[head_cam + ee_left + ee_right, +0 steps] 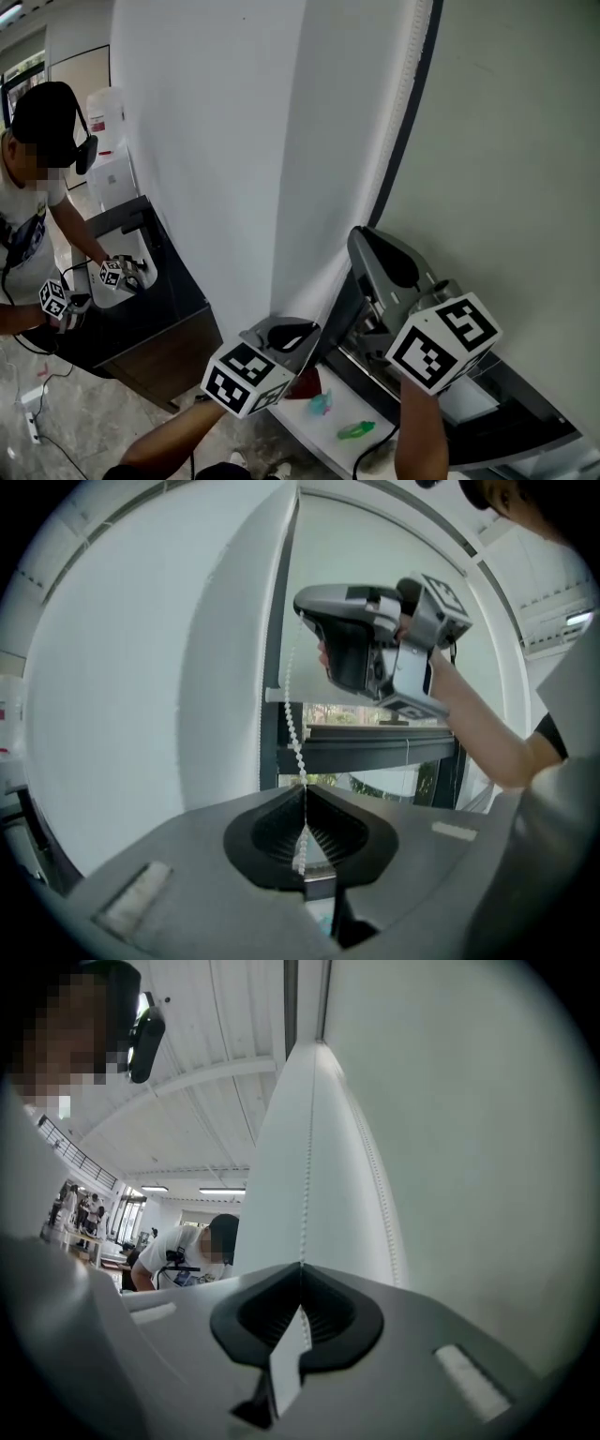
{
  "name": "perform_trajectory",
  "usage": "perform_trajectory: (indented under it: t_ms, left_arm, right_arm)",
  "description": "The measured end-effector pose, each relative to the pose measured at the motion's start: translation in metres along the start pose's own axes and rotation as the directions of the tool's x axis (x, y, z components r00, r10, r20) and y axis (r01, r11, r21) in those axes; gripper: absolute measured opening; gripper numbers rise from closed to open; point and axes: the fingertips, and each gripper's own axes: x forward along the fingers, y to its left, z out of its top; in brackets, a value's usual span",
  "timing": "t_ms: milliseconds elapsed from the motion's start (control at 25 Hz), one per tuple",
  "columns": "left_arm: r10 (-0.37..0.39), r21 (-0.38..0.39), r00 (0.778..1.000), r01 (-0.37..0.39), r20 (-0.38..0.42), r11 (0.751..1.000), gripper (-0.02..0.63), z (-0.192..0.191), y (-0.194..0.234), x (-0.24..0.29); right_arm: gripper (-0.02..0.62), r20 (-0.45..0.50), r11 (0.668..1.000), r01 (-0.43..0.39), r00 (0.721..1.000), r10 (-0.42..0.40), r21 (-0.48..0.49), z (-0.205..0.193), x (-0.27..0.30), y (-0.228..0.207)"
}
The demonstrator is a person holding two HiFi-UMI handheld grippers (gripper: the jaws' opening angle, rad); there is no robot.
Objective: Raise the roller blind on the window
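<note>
A white roller blind [244, 141] hangs over the window, and its white bead chain [410, 66] runs down its right edge beside the dark frame. My left gripper [302, 326] is low, below the blind's bottom edge. In the left gripper view it [304, 787] is shut on the bead chain [292, 726], which rises from the closed tips. My right gripper [364, 234] is higher and to the right. In the right gripper view it [301, 1266] is shut on the bead chain [307, 1176]; a second strand [380, 1204] runs alongside. The right gripper [309, 611] also shows above in the left gripper view.
A pale wall [506, 169] stands right of the frame. The white sill [309, 427] below holds small green items [356, 429]. At far left another person [28, 206] works with two grippers at a dark counter [169, 281].
</note>
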Motion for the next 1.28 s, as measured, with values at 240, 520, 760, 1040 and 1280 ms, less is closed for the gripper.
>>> perform_trajectory:
  t_ms: [240, 520, 760, 1040, 1280]
  left_arm:
    - [-0.072, -0.048, 0.991, 0.078, 0.116, 0.996, 0.015, 0.050, -0.007, -0.035]
    - [-0.196, 0.052, 0.977, 0.201, -0.080, 0.978, 0.117, 0.016, -0.032, -0.035]
    - [-0.125, 0.042, 0.991, 0.127, -0.035, 0.991, 0.161, 0.027, -0.028, -0.039]
    - [0.008, 0.146, 0.993, -0.025, 0.114, 0.989, 0.160, 0.112, -0.012, -0.044]
    - [0.079, 0.232, 0.981, -0.119, 0.175, 0.965, 0.160, 0.110, -0.005, -0.047]
  right_arm:
    - [0.009, 0.006, 0.999, 0.044, 0.999, -0.044, 0.005, -0.003, -0.003, 0.002]
    - [0.009, -0.046, 0.992, 0.127, 0.991, -0.128, -0.025, -0.014, -0.008, 0.003]
    - [0.008, -0.086, 0.987, 0.159, 0.984, -0.158, 0.000, -0.036, -0.029, 0.002]
    - [0.008, -0.158, 0.989, 0.142, 0.978, -0.134, 0.038, -0.064, -0.041, -0.009]
    - [0.008, -0.178, 0.991, 0.111, 0.979, -0.096, 0.077, -0.122, -0.050, 0.010]
